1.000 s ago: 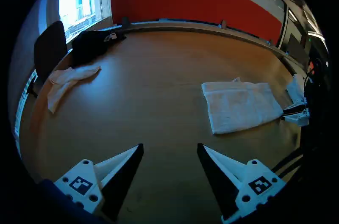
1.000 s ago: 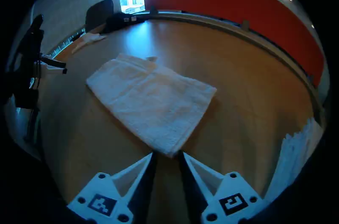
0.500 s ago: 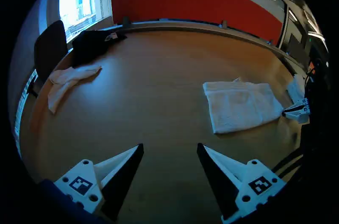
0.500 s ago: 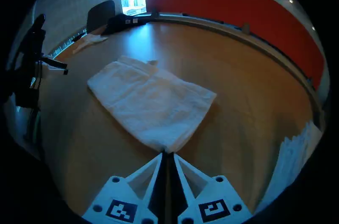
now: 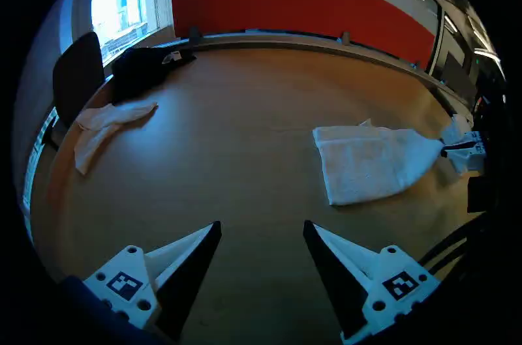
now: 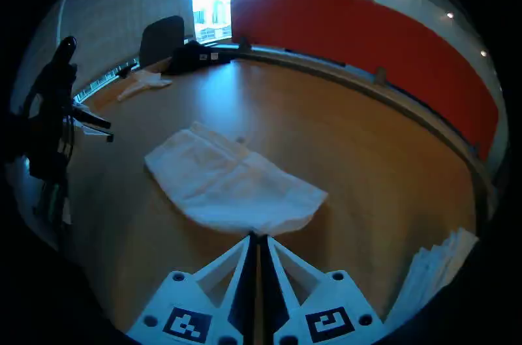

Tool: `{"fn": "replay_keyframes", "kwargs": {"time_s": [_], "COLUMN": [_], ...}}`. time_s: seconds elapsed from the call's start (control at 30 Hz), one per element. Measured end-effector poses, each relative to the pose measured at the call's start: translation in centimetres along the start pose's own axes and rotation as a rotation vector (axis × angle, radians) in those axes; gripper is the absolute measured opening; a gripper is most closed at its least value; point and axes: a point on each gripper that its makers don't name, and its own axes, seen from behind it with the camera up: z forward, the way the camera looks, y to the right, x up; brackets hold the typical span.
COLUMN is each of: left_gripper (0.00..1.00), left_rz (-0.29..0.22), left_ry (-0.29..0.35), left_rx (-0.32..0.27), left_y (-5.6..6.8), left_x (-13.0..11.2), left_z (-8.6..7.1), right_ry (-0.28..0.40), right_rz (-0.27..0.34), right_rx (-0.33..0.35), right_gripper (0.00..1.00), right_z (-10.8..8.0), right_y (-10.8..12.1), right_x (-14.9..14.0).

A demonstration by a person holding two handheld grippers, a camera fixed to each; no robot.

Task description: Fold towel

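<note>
Right gripper (image 6: 258, 257) clamped tight on towel (image 6: 228, 185) corner, 6 o'clock in right gripper view. That corner is lifted off table (image 6: 365, 149), rest of towel lies flat. In left gripper view towel sits at 3 o'clock, its far corner drawn up to right gripper. Left gripper (image 5: 261, 240) fingers spread wide, gripping nothing, over table. Crumpled cloth (image 5: 104, 123) at 9 o'clock, well apart from towel
</note>
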Motion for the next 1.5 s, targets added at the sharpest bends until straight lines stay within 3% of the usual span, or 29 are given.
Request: {"fn": "replay_keyframes", "kwargs": {"time_s": [0.4, 0.97, 1.5], "left_gripper": [0.94, 0.94, 0.94], "left_rz": [-0.001, -0.006, -0.014], "left_ry": [0.01, 0.03, 0.056], "left_rx": [0.004, 0.009, 0.013], "left_y": [-0.3, -1.0, -1.5], "left_x": [0.3, 0.9, 1.3], "left_z": [-0.3, -1.2, -2.7], "right_ry": [0.091, 0.094, 0.078], "right_rz": [-0.096, -0.162, -0.266], "right_rx": [0.012, 0.047, 0.147], "right_gripper": [0.05, 0.05, 0.05], "right_z": [-0.5, 0.7, 4.4], "right_y": [-0.9, -2.6, -7.8], "right_x": [6.8, 9.0, 11.9]}}
